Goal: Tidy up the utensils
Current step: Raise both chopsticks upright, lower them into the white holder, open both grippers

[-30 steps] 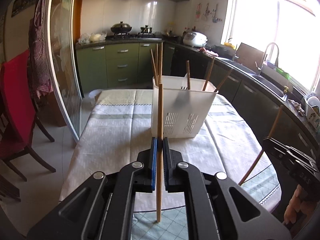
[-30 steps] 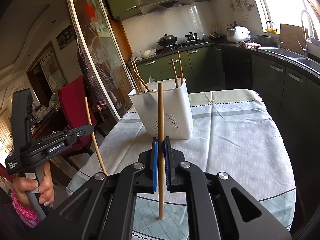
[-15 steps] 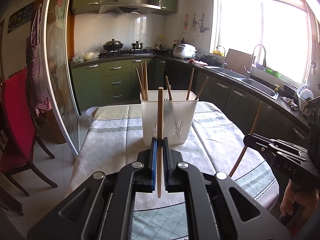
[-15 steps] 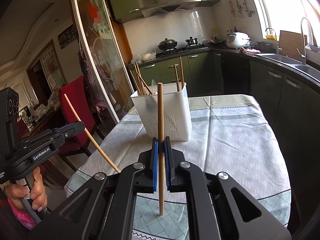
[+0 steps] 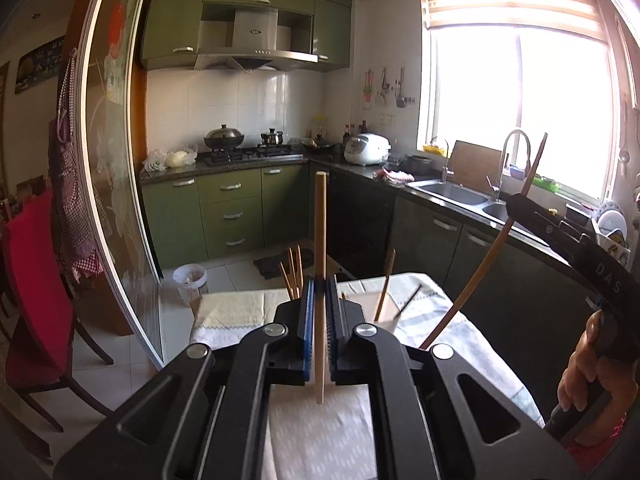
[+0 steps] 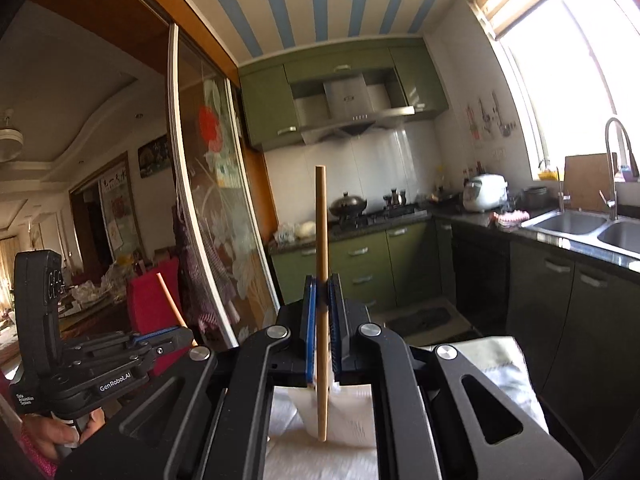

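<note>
My left gripper (image 5: 319,284) is shut on a wooden chopstick (image 5: 319,240), held upright over the table. My right gripper (image 6: 321,284) is shut on another wooden chopstick (image 6: 321,248), also upright. The white utensil holder (image 6: 352,416) sits below both grippers, mostly hidden behind the jaws. Several chopsticks (image 5: 293,268) stand in it. In the left wrist view the right gripper (image 5: 520,200) shows at the right with its chopstick (image 5: 484,268) slanting. In the right wrist view the left gripper (image 6: 176,330) shows at the lower left.
The table has a pale tablecloth (image 5: 232,312). A red chair (image 5: 32,288) stands at the left beside a glass sliding door (image 5: 116,200). Green cabinets (image 5: 224,208), a stove and a sink (image 5: 452,192) line the far walls. A small bin (image 5: 190,280) stands on the floor.
Both grippers have risen and tilted upward with their chopsticks. The holder has dropped low in both views, largely behind the jaws. Ceiling and upper cabinets now show.
</note>
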